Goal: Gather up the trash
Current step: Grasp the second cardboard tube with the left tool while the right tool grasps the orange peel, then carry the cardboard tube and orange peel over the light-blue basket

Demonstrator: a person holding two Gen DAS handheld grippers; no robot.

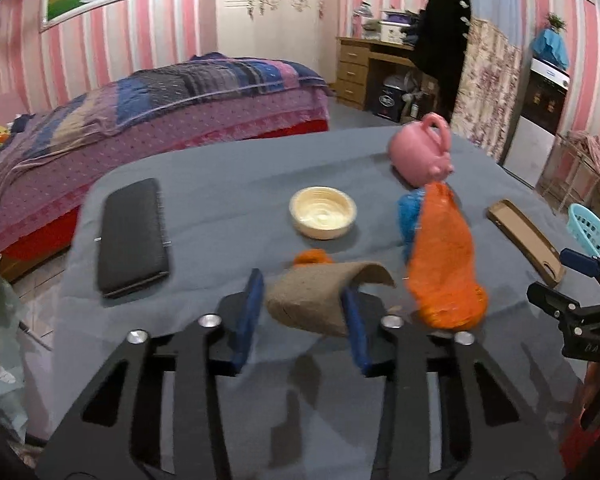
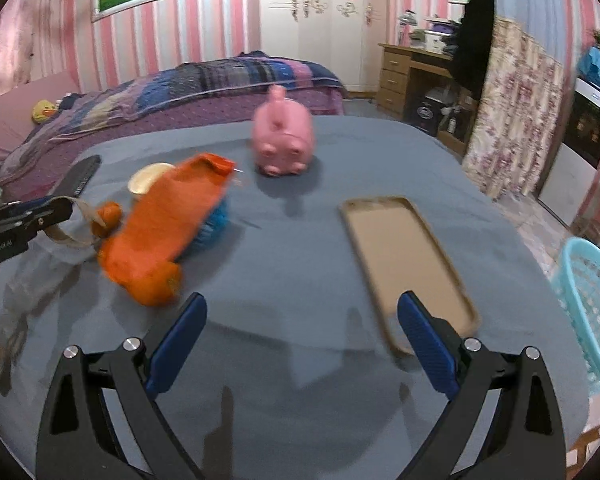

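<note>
Tan paper scrap (image 1: 320, 300) pinched in left hand-held gripper (image 1: 300, 320), near desk (image 1: 220, 200) edge. Right hand-held gripper (image 2: 300, 344) spread wide, empty. Keep pinch firm; carry to turquoise basket (image 2: 592, 300) beyond.

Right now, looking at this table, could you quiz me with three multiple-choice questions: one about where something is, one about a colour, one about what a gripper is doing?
1. Where is the cream bowl?
A. on the grey table
B. on the bed
C. in the basket

2. What colour is the piggy bank?
A. blue
B. pink
C. black

3. How is the left gripper?
A. wide open, nothing in it
B. shut on the tan scrap
C. shut on the phone case

Answers:
1 A: the bowl sits mid-table.
2 B: it is pink in both views.
3 B: the blue pads press the scrap's sides.
</note>
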